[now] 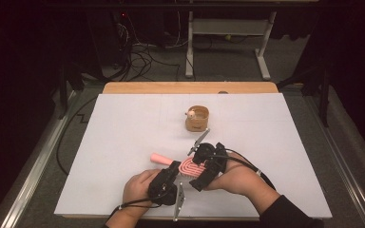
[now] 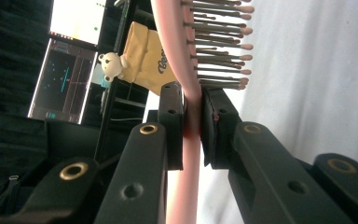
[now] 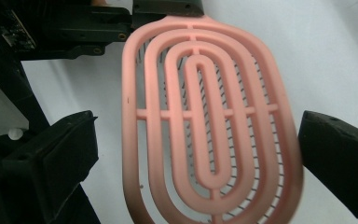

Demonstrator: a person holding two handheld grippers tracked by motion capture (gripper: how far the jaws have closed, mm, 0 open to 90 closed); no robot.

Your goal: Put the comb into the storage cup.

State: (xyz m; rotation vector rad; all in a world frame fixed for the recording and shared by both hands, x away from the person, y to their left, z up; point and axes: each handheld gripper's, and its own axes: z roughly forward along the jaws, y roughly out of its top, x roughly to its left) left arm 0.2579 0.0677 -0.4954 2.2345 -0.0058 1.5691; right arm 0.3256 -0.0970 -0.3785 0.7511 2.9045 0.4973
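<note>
1. The table (image 1: 123, 142), under a white sheet, carries everything. A strip of bare wood shows along its far edge.
2. The brush (image 1: 190, 167) is pink, with an oval slotted head and a straight handle. It sits near the table's near edge, toward the middle, between the two hands. The handle points left and away. The right gripper view looks onto its back — concentric oval ribs with one cross bar, bristles showing through the slots.
3. The left gripper (image 1: 167, 179), just left of the brush head, is clamped on the brush's neck. In the left gripper view its two pads (image 2: 173, 122) press the pink stem from both sides, with brown-tipped bristles just above them.
4. The right gripper (image 1: 208, 165), just right of the brush head, stands wide. Its jaws flank the head in the right gripper view, each clear of the pink rim, nothing gripped.
5. A wooden cup (image 1: 197, 118) stands beyond the brush, well apart from it, with a small pale thing at its rim.
6. A yellow pouch (image 2: 147, 58), seen past the brush in the left gripper view, bears dark script — too cut off to read. A small white bear figure (image 2: 112, 65) sits against it.
</note>
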